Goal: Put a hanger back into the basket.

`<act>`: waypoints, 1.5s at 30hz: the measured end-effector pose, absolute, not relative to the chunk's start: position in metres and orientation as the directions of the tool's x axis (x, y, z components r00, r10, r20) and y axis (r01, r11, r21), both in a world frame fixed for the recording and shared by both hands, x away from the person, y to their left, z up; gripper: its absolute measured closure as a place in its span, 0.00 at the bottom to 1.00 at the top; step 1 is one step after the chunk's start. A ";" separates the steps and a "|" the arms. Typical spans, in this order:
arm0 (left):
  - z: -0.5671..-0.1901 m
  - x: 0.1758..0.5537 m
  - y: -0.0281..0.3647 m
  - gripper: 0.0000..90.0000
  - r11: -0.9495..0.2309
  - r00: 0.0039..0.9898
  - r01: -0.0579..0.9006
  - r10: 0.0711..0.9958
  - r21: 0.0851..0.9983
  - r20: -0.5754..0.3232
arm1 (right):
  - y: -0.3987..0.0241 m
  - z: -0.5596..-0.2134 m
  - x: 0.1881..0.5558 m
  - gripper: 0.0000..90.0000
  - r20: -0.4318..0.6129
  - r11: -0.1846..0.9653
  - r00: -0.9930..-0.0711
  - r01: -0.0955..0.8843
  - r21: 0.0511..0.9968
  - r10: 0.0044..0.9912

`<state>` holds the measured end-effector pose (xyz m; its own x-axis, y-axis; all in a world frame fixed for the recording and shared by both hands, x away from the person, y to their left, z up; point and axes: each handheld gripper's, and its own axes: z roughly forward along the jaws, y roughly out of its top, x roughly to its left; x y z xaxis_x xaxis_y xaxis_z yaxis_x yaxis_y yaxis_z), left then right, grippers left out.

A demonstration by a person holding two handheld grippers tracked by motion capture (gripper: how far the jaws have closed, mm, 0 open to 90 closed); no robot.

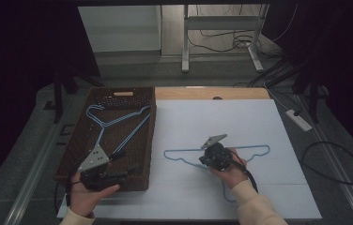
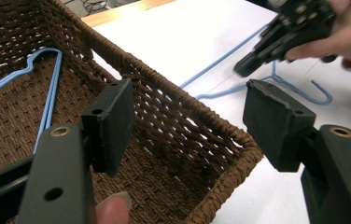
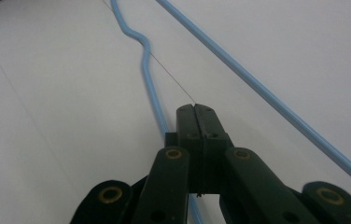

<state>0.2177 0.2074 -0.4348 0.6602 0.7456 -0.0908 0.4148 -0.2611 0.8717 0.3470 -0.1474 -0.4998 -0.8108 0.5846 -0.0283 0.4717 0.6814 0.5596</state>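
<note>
A brown wicker basket [image 1: 152, 140] stands at the table's left with a blue wire hanger [image 1: 113, 123] lying in it. A second blue hanger [image 1: 254, 149] lies flat on the white sheet, its hook toward the person. My left gripper [image 1: 125, 164] hovers open over the basket's near right corner. In the left gripper view [image 2: 187, 126] one pad sits above the basket's inside and the other outside its rim [image 2: 164, 88], holding nothing. My right gripper [image 1: 203, 161] is shut over the middle of the second hanger. In the right gripper view [image 3: 194, 109] the wire [image 3: 145, 60] runs under the closed jaws.
The white sheet [image 1: 212, 122] covers most of the table, with a wooden strip [image 1: 212, 93] along its back edge. Beyond the table are a metal desk frame [image 1: 185, 42], floor cables and a power strip [image 1: 299, 119]. Dark curtains hang on both sides.
</note>
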 end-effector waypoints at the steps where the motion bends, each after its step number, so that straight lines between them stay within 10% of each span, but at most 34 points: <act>1: -0.435 0.218 0.208 0.38 -0.260 0.660 0.414 0.745 0.872 -0.092 | -0.147 -0.500 0.347 1.00 -0.028 0.681 -0.811 0.472 0.560 0.585; 30: -0.433 0.216 0.208 0.38 -0.257 0.658 0.411 0.748 0.875 -0.090 | -0.167 -0.502 0.297 1.00 0.022 0.708 -0.861 0.431 0.559 0.508; 39: -0.433 0.216 0.209 0.38 -0.255 0.657 0.410 0.748 0.876 -0.090 | -0.225 -0.484 0.263 0.66 -0.012 0.583 -0.706 0.575 0.574 0.708; 45: -0.433 0.217 0.208 0.38 -0.256 0.659 0.410 0.747 0.875 -0.090 | -0.233 -0.489 0.253 0.60 0.003 0.569 -0.671 0.631 0.528 0.742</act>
<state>0.2171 0.2085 -0.4333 0.6586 0.7470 -0.0905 0.4104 -0.2559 0.8753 0.2528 -0.2330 -0.4887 -0.6709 0.7416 0.0026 0.6305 0.5685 0.5284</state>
